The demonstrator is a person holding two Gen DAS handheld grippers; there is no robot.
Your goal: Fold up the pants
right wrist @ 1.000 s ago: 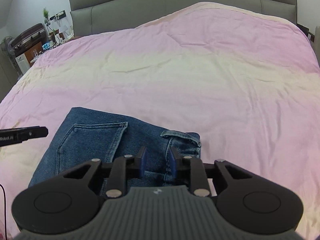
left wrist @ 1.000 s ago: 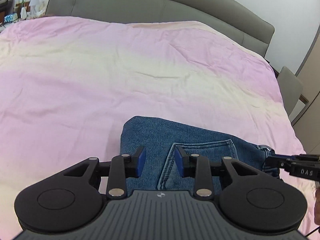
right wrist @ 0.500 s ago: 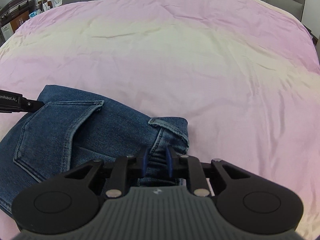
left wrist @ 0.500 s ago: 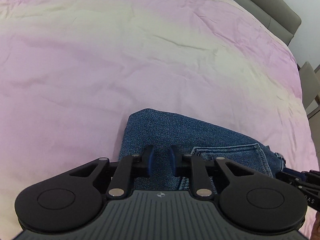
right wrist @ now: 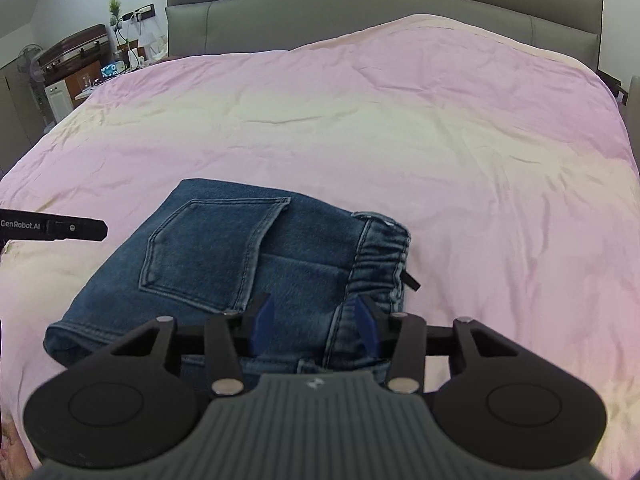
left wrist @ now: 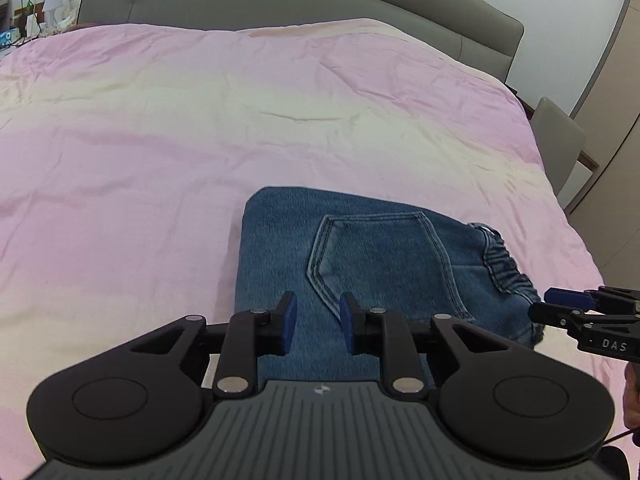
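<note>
Where left view hides it, jeans waistband elastic.

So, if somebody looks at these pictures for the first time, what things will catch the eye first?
First the folded blue jeans, a compact dark bundle with a back pocket facing up, lying on the near part of the wide pink bedsheet. Next the two black grippers with blue pads: the left gripper and the right gripper both hang open just above the denim. Behind everything stands the grey padded headboard.
</note>
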